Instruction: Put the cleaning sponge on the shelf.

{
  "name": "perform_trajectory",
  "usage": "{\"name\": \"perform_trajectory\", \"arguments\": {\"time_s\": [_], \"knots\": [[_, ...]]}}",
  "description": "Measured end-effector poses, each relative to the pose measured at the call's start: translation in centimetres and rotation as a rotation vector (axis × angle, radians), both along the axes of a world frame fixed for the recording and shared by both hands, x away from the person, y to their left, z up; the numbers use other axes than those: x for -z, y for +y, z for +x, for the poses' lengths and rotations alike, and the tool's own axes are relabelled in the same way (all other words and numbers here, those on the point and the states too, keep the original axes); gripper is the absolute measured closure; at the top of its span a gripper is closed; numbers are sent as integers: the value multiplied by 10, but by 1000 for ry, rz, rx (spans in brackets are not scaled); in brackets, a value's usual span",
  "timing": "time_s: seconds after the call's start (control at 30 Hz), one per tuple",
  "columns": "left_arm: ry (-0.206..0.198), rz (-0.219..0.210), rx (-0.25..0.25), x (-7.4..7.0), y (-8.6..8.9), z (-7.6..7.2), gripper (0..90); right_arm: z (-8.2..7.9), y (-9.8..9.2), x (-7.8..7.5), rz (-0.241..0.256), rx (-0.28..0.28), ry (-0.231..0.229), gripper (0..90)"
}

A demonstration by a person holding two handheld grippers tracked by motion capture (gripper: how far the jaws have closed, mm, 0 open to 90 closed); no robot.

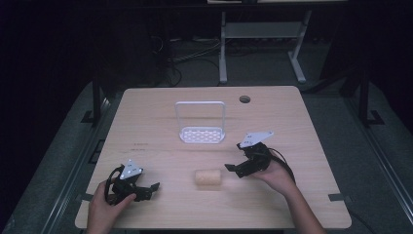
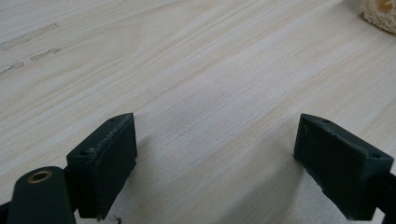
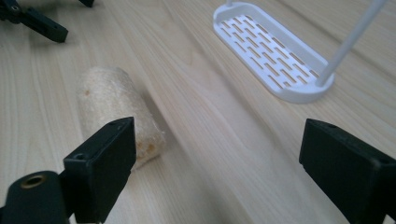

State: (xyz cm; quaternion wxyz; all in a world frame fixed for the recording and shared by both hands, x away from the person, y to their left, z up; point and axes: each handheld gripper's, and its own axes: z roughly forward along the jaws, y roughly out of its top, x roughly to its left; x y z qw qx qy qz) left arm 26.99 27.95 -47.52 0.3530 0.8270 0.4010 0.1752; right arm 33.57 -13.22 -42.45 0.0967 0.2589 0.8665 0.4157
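Loofah roll (image 1: pixel 208 177) lies on its side on the table (image 1: pixel 160 146), in front of the white rack (image 1: pixel 201 134); right gripper (image 1: pixel 233 169) just beside roll, jaws wide, empty; left gripper (image 1: pixel 153 188) farther off, jaws wide, empty.

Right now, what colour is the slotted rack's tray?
White, with rows of slots; the slotted rack's tray shows best in the right gripper view.

- The left gripper (image 1: pixel 155 187) is black, with a grey three-cornered plate and a looping black cable.
- The right gripper (image 1: pixel 229 168) looks the same; a brass-ringed hole sits beside its blocky jaw.
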Motion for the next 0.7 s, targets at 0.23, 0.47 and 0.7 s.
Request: {"name": "perform_trajectory", "arguments": {"time_s": [0.23, 0.47, 0.7], "knots": [[0, 1, 0, 0, 0, 0, 127, 0, 11, -5, 12, -32, -7, 106], [4, 2, 0, 0, 0, 0, 127, 0, 25, -10, 13, -75, -19, 106], [2, 0, 0, 0, 0, 0, 127, -2, 37, -10, 6, -114, -13, 105]]}}
